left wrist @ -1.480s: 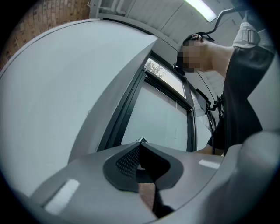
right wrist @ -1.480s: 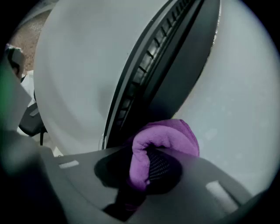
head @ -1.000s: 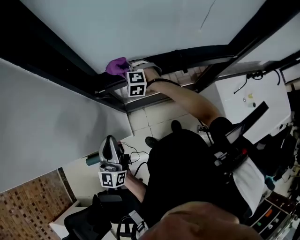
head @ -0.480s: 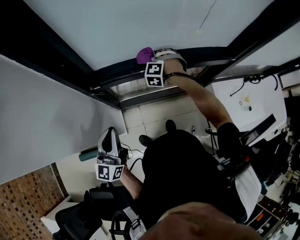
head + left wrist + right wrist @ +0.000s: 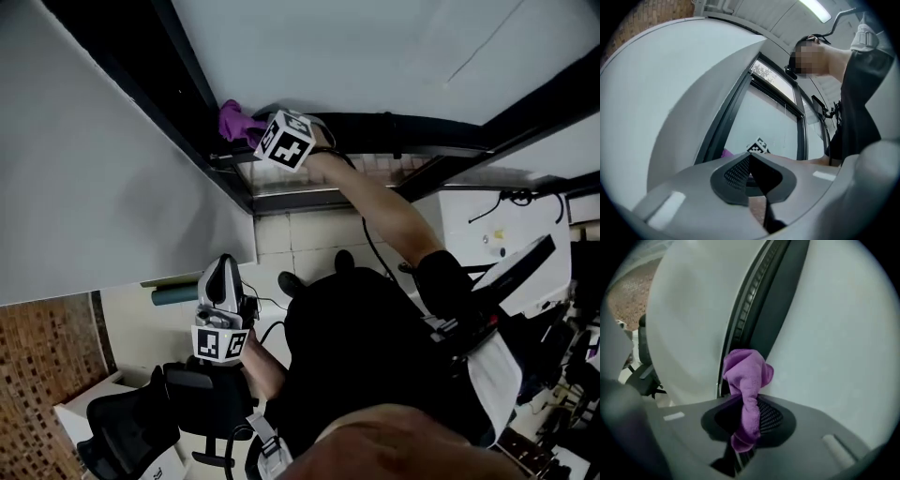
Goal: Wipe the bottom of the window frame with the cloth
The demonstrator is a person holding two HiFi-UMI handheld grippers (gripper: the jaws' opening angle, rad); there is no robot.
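Note:
A purple cloth (image 5: pixel 234 122) (image 5: pixel 747 380) is bunched between the jaws of my right gripper (image 5: pixel 255 134) (image 5: pixel 749 401), which is shut on it. The cloth presses into the corner where the black window frame (image 5: pixel 394 127) (image 5: pixel 761 310) meets its upright bar. My left gripper (image 5: pixel 222 291) (image 5: pixel 750 164) hangs low beside the person's body, jaws shut with nothing between them. It points up toward the window, where the right gripper's marker cube (image 5: pixel 758 146) and a sliver of cloth (image 5: pixel 726 153) show.
Frosted glass (image 5: pixel 356 47) fills the window above the frame. A grey wall panel (image 5: pixel 94 187) runs along the left. Below are tiled floor (image 5: pixel 300 234), a black office chair (image 5: pixel 141 422) and a white table (image 5: pixel 506 216) with small items at right.
The right gripper has slid the cloth leftward along the bottom frame into the corner by the upright bar. The left gripper has stayed low.

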